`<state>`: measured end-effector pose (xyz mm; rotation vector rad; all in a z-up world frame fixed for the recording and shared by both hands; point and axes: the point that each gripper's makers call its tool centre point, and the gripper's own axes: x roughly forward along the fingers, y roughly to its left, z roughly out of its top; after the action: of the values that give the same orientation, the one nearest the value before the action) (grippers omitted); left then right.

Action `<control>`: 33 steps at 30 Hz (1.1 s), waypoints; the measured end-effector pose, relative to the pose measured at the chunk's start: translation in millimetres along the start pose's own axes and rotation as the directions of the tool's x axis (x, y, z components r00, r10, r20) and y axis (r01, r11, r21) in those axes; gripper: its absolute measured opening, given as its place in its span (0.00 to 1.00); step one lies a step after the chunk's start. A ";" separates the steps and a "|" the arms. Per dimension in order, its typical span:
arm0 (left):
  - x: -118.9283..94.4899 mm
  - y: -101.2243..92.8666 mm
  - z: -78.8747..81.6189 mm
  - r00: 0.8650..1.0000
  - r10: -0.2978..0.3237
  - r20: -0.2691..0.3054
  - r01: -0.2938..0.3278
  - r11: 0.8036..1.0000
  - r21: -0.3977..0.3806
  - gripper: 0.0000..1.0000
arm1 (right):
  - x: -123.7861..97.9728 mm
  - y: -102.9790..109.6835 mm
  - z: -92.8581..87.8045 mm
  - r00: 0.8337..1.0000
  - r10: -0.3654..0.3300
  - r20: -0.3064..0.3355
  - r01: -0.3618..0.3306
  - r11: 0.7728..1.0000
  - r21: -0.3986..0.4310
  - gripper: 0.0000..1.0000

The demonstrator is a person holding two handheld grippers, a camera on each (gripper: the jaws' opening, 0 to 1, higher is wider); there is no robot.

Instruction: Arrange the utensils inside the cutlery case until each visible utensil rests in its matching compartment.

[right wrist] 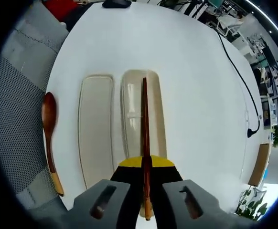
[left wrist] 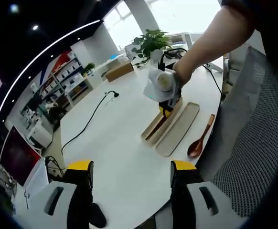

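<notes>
Down in the lower middle of the right gripper view, the right gripper (right wrist: 146, 179) is clenched on a pair of dark brown chopsticks (right wrist: 144, 138), which run straight up the frame from between its yellow-tipped jaws. The chopsticks lie along the open case (right wrist: 155, 95), a long beige tray at the centre of that view; whether their far end touches the case floor I cannot tell. Just left of the case lies its lid (right wrist: 96, 129), a flat beige piece of the same shape, side by side with the case and nearly touching it. Further left, near the edge of the white table (right wrist: 196, 95), a wooden spoon (right wrist: 49, 138) lies outside both pieces, its dark bowl toward the top of the frame and its paler handle end toward the bottom.

In the left gripper view, the left gripper (left wrist: 132, 174) sits at the bottom of the frame with its jaws wide apart and nothing between them, above bare table. In the upper right of that view a hand (left wrist: 184, 71) carries the other gripper down onto the case, with the lid and spoon to its right. A black cable (left wrist: 89, 121) crosses the table at left, and a potted plant (left wrist: 151, 43) stands at the far edge.
</notes>
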<state>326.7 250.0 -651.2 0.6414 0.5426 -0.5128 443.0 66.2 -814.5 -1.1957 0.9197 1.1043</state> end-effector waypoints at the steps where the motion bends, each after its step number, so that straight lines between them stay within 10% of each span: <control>1: 0.1 0.1 0.0 1.000 0.000 0.000 0.000 1.000 0.000 0.67 | 0.4 -0.1 0.1 1.000 -0.001 0.001 0.001 1.000 0.000 0.00; 33: 0.4 0.3 -1.1 1.000 0.000 -0.004 0.000 1.000 -0.002 0.67 | -11.1 -9.8 -0.8 0.998 -0.028 0.061 0.027 1.000 0.010 0.08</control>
<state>326.8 250.8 -652.1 0.6403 0.5468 -0.5110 449.9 63.4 -801.7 -1.1580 0.8583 1.1078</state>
